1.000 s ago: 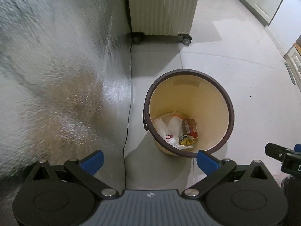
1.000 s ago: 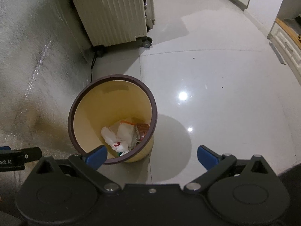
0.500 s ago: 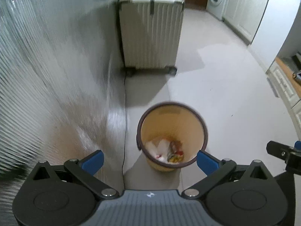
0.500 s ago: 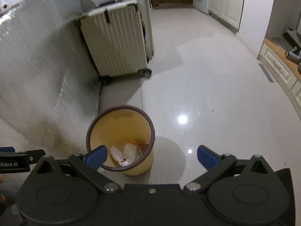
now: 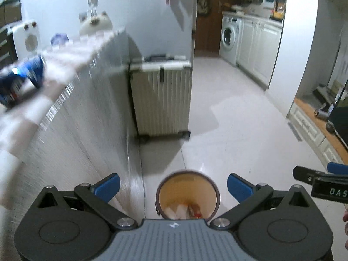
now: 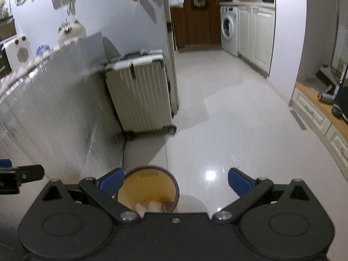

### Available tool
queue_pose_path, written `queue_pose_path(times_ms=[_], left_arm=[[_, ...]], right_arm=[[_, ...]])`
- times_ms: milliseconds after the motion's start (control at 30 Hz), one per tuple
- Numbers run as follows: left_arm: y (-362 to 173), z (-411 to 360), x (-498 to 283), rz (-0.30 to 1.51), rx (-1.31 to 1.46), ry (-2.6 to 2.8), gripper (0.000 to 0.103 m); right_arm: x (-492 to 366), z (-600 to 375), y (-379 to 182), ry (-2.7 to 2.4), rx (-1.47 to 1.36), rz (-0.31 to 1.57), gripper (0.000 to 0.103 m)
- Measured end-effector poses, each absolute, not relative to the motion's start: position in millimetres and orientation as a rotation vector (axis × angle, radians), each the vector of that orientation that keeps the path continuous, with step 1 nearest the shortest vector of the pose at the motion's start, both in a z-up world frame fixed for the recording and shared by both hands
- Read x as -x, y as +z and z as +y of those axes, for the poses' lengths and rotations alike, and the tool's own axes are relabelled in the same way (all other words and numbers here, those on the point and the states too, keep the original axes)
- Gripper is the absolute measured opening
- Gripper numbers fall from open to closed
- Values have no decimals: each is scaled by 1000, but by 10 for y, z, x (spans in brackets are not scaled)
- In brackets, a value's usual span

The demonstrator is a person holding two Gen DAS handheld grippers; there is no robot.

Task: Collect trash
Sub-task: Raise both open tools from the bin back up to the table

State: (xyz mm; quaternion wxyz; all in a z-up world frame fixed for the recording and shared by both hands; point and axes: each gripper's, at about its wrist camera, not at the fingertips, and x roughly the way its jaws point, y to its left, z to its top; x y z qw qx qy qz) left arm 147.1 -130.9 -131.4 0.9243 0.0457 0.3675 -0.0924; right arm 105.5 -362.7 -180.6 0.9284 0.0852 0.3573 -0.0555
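One suitcase (image 5: pixel 161 100) beyond bin (image 5: pixel 188 193), counter (image 5: pixel 71 100) — left

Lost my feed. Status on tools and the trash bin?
Left tool open, empty. Right tool open, empty. Trash bin on floor below, wrappers inside. Suitcase beyond, nothing blocking.

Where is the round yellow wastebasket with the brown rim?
In both wrist views the wastebasket stands on the floor, low centre, beside the silvery counter wall.
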Motion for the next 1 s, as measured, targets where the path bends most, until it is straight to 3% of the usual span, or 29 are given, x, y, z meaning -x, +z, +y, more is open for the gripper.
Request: queue_pose_path(times_ms=[567,1000], left_arm=[[-134,-884,-788,533,-105,-126,103],[405,-150,-356,443,-119,-24,103]], right_arm=[[-576,-3370,-704,-64,-137,517,103],[-503,-2798,-170,76,-80,406,103]])
